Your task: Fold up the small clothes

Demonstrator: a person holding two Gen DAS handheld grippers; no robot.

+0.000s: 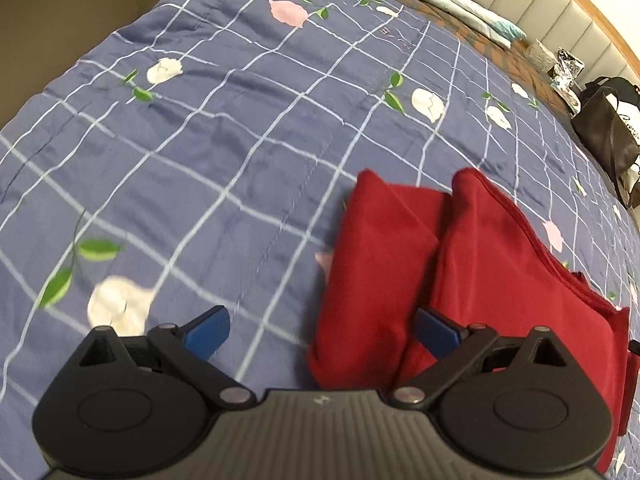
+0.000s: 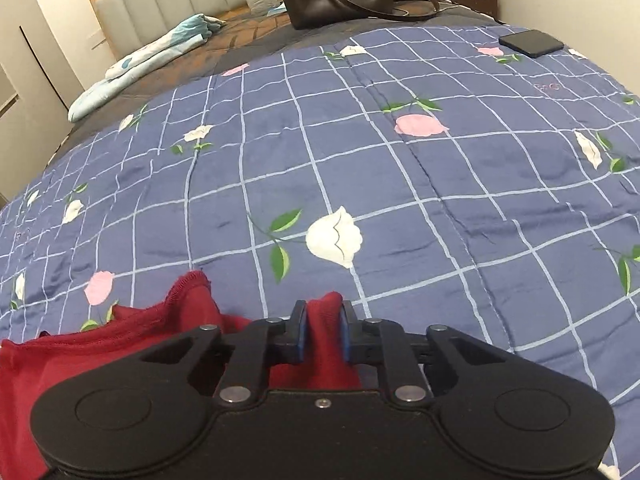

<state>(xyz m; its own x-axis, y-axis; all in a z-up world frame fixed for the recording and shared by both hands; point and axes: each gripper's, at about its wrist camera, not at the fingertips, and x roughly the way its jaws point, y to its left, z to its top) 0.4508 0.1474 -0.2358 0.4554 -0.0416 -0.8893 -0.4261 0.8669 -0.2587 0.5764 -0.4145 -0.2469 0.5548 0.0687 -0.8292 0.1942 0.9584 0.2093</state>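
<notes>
Both tools look alike — the left gripper (image 1: 323, 334) and the right gripper (image 2: 323, 334) each have a matte black body with ribbed plastic at 6 o'clock, two round black discs at 5 and 7, silver rivets on the linkage arms, and blue pads (image 1: 208, 334) on the fingertips.

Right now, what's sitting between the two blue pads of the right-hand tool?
In the right wrist view, a bunched fold of the red garment sits between the right gripper's jaws, which pinch it above the blue checked quilt.
</notes>
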